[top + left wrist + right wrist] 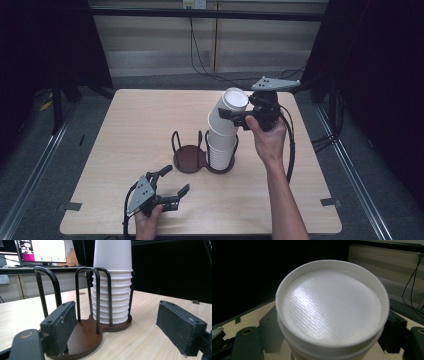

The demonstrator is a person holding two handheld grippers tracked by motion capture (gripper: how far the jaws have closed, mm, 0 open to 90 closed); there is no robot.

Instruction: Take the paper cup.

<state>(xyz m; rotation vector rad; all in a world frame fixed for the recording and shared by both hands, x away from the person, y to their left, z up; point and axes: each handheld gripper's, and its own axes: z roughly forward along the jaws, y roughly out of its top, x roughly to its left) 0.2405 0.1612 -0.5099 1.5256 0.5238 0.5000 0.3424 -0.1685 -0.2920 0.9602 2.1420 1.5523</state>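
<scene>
Lower left of the high view: left claw (176, 179) apart, idle over the bench (125, 125). Right of centre: right claw (231, 112) clamped on top paper cup (234, 99), tilted atop stack (221, 150) in wire holder (187, 161). Likely light, thin-walled, crushable; best pinched gently near the stiffer base.

I see a plain white paper cup (227, 112) in my black right gripper (239, 116), over a stack of white ribbed paper cups (112, 301). They sit in a dark brown round-based holder (86, 336) with black wire hoops. My left gripper (170, 182) is black too, with a grey plate. The pale wooden table (140, 120) shows a fine straight grain.
</scene>
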